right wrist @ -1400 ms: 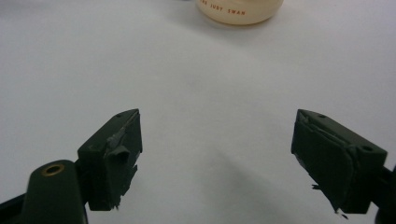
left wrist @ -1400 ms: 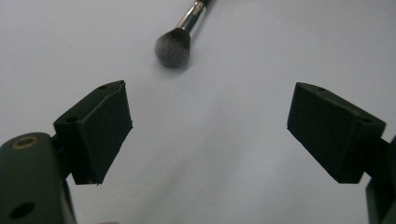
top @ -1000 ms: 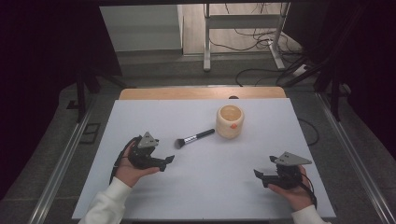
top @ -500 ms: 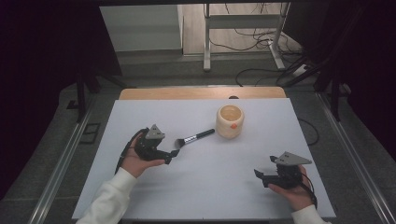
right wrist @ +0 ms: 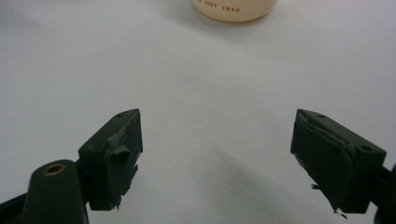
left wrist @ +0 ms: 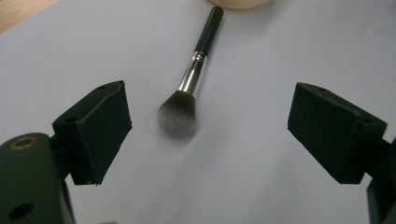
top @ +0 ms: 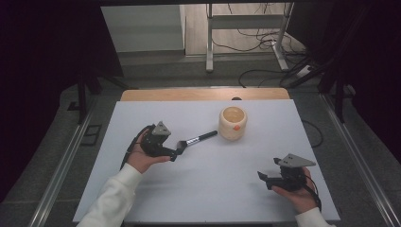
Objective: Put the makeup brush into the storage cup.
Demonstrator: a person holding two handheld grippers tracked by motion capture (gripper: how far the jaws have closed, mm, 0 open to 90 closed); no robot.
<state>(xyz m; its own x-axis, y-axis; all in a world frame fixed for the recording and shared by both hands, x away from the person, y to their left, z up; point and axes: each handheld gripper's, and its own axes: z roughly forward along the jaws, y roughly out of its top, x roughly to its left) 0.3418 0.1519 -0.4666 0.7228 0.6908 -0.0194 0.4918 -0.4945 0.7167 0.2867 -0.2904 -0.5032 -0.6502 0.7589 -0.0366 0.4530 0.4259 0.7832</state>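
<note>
Here one brush (left wrist: 191, 88), one cup (top: 232, 123); left tool (left wrist: 208, 135) and right tool (right wrist: 217, 158) both gape apart.

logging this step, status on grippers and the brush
Left gripper open at makeup brush bristles. Right gripper open, idle. Brush flat beside cup. Nothing in the way.

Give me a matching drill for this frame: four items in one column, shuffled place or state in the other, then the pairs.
Items:
1. makeup brush
2. cream cup
3. left tool
4. right tool

Places or states:
A. open, at the near right of the white table, nothing between its jaws
B. upright past the brush handle's end
C. lying flat, bristles toward the person's left hand
D. open, jaws on either side of the bristle end, not touching it

Pairs: 1-C, 2-B, 3-D, 4-A
</note>
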